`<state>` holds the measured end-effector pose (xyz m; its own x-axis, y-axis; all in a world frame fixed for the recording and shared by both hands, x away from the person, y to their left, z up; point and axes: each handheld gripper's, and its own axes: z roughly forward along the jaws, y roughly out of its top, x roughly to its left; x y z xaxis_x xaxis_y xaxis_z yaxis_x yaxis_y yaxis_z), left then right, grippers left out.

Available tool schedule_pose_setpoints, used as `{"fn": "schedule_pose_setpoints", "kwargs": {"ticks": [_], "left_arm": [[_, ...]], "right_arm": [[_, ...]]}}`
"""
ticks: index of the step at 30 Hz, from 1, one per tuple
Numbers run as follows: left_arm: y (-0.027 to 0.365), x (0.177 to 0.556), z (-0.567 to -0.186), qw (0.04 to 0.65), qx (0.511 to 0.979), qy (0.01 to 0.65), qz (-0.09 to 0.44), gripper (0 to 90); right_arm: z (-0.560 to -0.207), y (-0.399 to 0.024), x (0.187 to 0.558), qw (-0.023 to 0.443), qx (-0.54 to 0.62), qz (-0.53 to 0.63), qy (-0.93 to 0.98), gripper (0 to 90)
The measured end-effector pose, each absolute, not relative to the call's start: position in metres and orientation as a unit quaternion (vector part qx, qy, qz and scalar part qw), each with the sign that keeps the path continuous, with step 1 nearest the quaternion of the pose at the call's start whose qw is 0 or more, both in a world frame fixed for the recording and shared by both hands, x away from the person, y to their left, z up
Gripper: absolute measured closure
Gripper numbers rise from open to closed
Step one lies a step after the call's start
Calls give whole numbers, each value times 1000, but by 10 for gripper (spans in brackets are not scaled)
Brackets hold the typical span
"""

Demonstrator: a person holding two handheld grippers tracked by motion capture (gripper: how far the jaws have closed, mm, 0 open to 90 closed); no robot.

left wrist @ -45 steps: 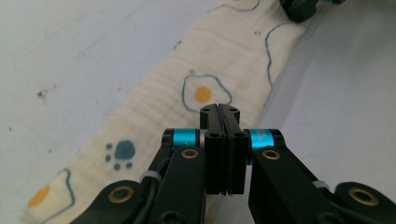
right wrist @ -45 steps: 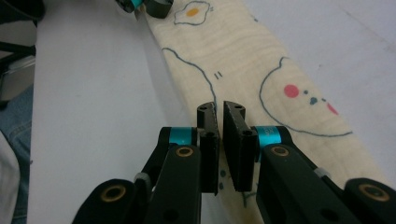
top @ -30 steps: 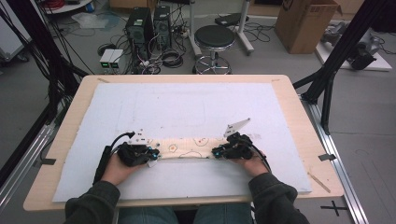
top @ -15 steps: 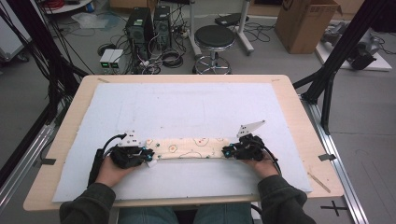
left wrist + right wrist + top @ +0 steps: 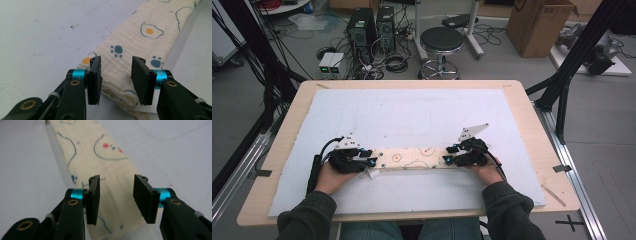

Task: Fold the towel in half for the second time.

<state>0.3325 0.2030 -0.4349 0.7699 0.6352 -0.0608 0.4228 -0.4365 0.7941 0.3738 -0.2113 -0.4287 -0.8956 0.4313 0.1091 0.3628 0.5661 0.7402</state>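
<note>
A folded printed cloth (image 5: 414, 158) lies as a narrow strip on the white mat (image 5: 412, 115) near the table's front edge. The left gripper (image 5: 371, 160) and right gripper (image 5: 448, 154) straddle its two ends, jaws just opened, released, pads clear of the fabric.

The high view looks forward and down over the table (image 5: 292, 107). Each gripper view sits close behind its own jaws, facing along the folded patterned cloth (image 5: 412, 158), which all three views share.
</note>
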Motion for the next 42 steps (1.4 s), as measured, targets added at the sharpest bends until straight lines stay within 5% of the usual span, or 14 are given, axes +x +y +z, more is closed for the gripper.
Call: {"fn": "schedule_pose_setpoints", "kwargs": {"ticks": [17, 20, 23, 38, 42], "left_arm": [[206, 332, -441, 416, 846, 314, 117, 525], [209, 334, -444, 410, 842, 332, 111, 441], [209, 331, -437, 422, 840, 315, 133, 542], [219, 337, -423, 481, 794, 349, 126, 468], [212, 349, -424, 456, 799, 373, 118, 485]], "right_arm": [[-441, -222, 365, 66, 201, 401, 891, 491], [-442, -222, 364, 68, 199, 403, 891, 490], [-441, -221, 363, 73, 200, 401, 891, 487], [-420, -230, 369, 64, 236, 447, 860, 420], [-418, -231, 382, 64, 275, 437, 854, 440]]}}
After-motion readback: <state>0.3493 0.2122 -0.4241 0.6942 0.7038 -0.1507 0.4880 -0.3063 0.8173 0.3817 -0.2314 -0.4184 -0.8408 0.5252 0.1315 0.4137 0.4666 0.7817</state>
